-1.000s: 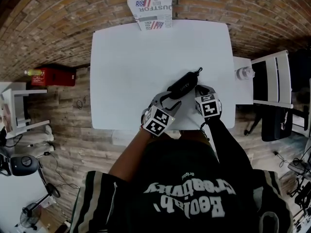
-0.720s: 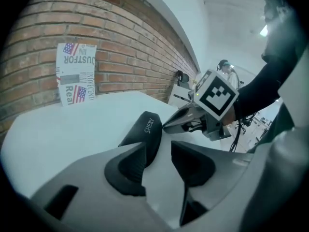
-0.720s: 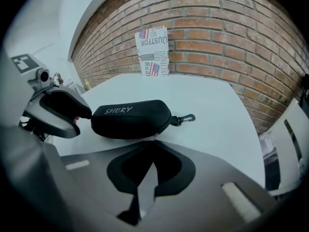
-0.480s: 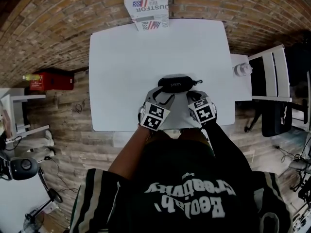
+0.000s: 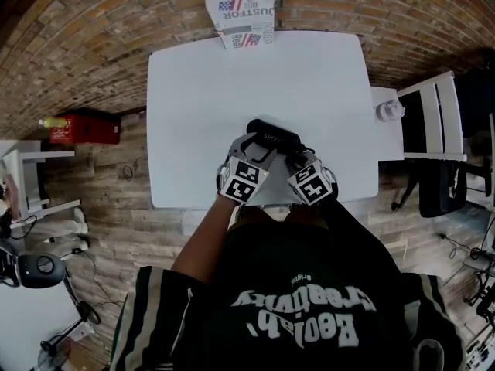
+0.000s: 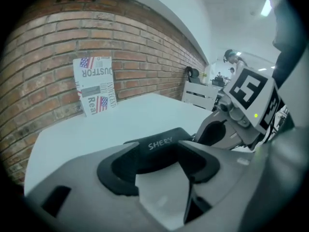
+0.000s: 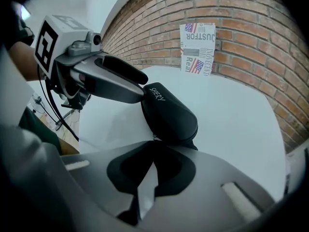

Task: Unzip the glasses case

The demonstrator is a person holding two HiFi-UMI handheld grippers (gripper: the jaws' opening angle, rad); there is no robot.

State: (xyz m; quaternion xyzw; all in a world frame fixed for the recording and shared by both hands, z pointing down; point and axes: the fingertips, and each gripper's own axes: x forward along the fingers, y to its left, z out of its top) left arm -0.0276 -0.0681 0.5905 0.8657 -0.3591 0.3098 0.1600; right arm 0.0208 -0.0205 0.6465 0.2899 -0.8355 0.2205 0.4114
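Right gripper point(image 7: 153, 143): jaws pressed together, tips at the near end of the black oval zip-up glasses case point(image 7: 169, 112). Probably after the zip pull, can't confirm. Left gripper point(image 6: 158, 152): jaws spread, just been opening, case's other end between them, presumably to brace it. Case lies near the front edge of the white table point(image 5: 232, 76). Printed flag placard point(image 5: 241, 15) leans on the brick wall behind.

This looks like a makeshift lab or studio: a bare red brick wall point(image 5: 93, 22), a worn wood-plank floor point(image 5: 100, 176), a plain white rectangular worktop point(image 5: 232, 91), and a black equipment stand point(image 5: 35, 265) off its left edge.
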